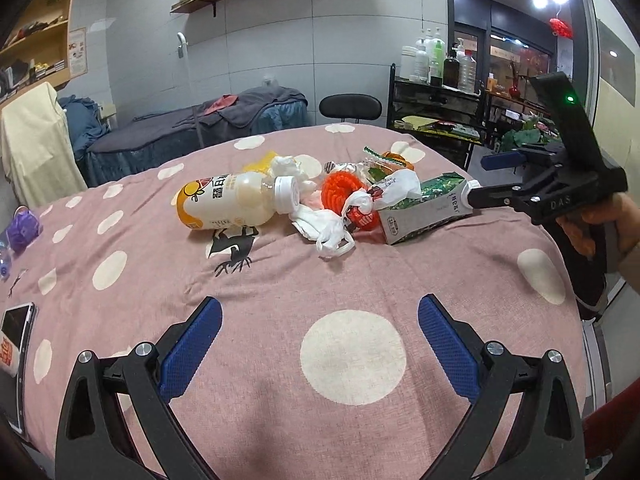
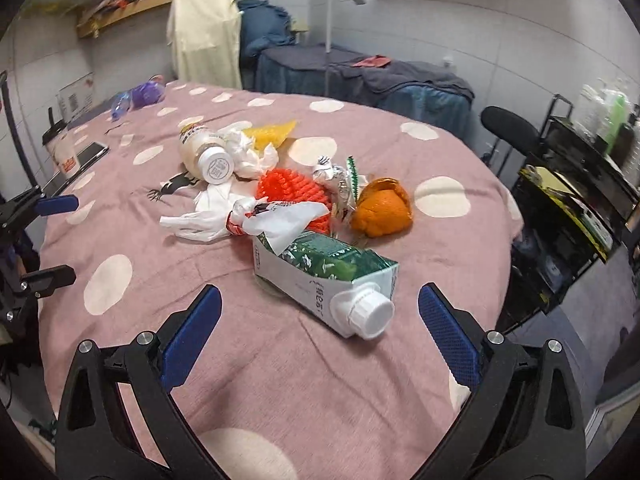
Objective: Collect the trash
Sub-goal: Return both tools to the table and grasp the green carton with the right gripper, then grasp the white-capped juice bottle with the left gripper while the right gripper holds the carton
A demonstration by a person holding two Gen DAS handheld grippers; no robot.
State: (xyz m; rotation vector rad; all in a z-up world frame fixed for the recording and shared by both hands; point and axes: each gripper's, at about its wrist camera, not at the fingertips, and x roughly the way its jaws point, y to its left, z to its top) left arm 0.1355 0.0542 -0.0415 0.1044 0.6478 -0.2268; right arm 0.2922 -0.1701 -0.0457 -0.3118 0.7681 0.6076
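Note:
A pile of trash lies on a pink polka-dot tablecloth. It holds a drink bottle on its side, a green-and-white carton with a white cap, a white plastic bag, a red foam net, crumpled tissue and orange peel. My left gripper is open and empty, well short of the pile. My right gripper is open, its jaws on either side of the carton's cap end, not touching. It shows from the side in the left wrist view.
A phone and a paper cup sit at the table's left edge, with a purple bag beyond. A black chair and a shelf cart with bottles stand past the far right edge.

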